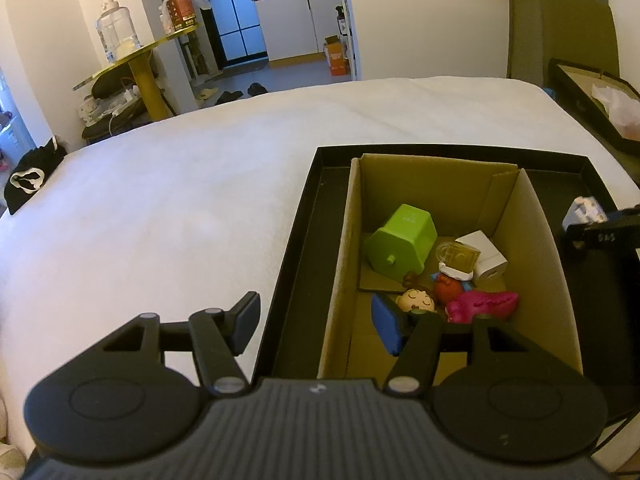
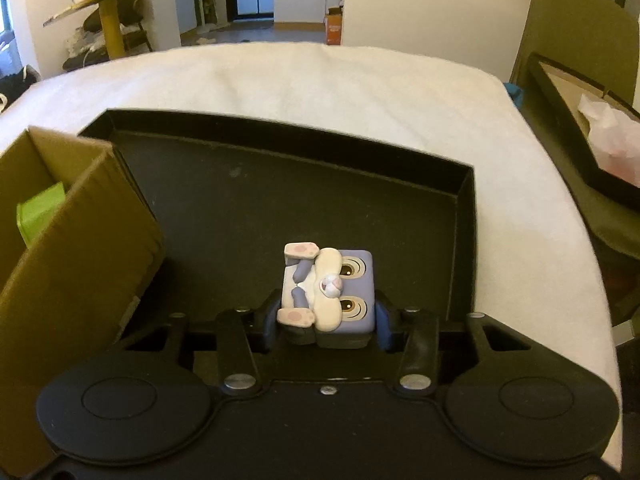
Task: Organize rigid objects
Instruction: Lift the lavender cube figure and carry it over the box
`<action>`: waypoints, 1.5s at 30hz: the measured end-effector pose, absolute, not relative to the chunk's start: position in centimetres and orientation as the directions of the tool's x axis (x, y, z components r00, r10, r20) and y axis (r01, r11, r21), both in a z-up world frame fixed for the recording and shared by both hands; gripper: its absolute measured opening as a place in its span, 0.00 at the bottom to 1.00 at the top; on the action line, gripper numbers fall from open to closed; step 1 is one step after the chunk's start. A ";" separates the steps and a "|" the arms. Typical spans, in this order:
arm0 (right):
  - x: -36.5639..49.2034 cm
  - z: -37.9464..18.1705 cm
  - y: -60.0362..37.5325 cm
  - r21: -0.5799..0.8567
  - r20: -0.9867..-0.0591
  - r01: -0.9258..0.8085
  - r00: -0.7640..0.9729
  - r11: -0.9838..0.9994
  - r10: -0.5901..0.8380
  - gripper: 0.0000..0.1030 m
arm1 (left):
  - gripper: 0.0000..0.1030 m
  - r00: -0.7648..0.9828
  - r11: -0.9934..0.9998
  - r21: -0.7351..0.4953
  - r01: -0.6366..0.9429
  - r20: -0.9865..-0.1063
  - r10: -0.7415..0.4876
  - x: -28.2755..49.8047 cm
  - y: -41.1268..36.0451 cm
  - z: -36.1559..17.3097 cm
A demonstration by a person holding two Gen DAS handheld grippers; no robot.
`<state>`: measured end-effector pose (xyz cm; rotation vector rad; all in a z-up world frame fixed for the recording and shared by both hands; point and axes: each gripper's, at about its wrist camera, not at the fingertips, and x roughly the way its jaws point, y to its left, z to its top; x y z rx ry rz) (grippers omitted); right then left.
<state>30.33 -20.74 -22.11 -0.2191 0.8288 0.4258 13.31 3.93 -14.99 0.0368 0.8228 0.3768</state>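
My right gripper (image 2: 328, 320) is shut on a lilac cube-shaped bunny toy (image 2: 344, 292), pads against its two sides, low over the bare floor of the black tray (image 2: 280, 192). The left wrist view shows that toy (image 1: 584, 210) at the far right edge. My left gripper (image 1: 316, 324) is open and straddles the tray's left wall (image 1: 304, 216) and the cardboard box's left wall (image 1: 344, 248); its right finger is inside the box. The box holds a green container (image 1: 400, 240), a white block (image 1: 486, 258), a red figure (image 1: 450, 286), a pink toy (image 1: 484, 304) and a doll-head figure (image 1: 416, 300).
The tray lies on a white bed (image 1: 180, 200). In the right wrist view the cardboard box (image 2: 80, 240) stands close on the left. A second black tray with a pale bag (image 2: 608, 132) sits off the bed's right side. A black garment (image 1: 28, 180) lies at the left edge.
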 end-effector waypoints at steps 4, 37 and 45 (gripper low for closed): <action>29.9 -20.3 -21.0 -0.022 -0.717 -0.437 0.634 0.899 0.290 0.42 | 0.58 0.613 0.933 0.173 -0.317 -0.713 0.341 13.3 4.1 -14.9; 22.3 -11.6 -18.0 0.108 -0.586 -0.504 0.664 0.857 0.464 0.43 | 0.58 0.654 0.951 0.113 -0.289 -0.701 0.282 11.8 4.4 -14.0; 21.2 -11.3 -14.6 0.086 -0.597 -0.620 0.595 0.780 0.539 0.43 | 0.58 0.658 0.963 0.029 -0.269 -0.724 0.206 11.3 5.5 -13.9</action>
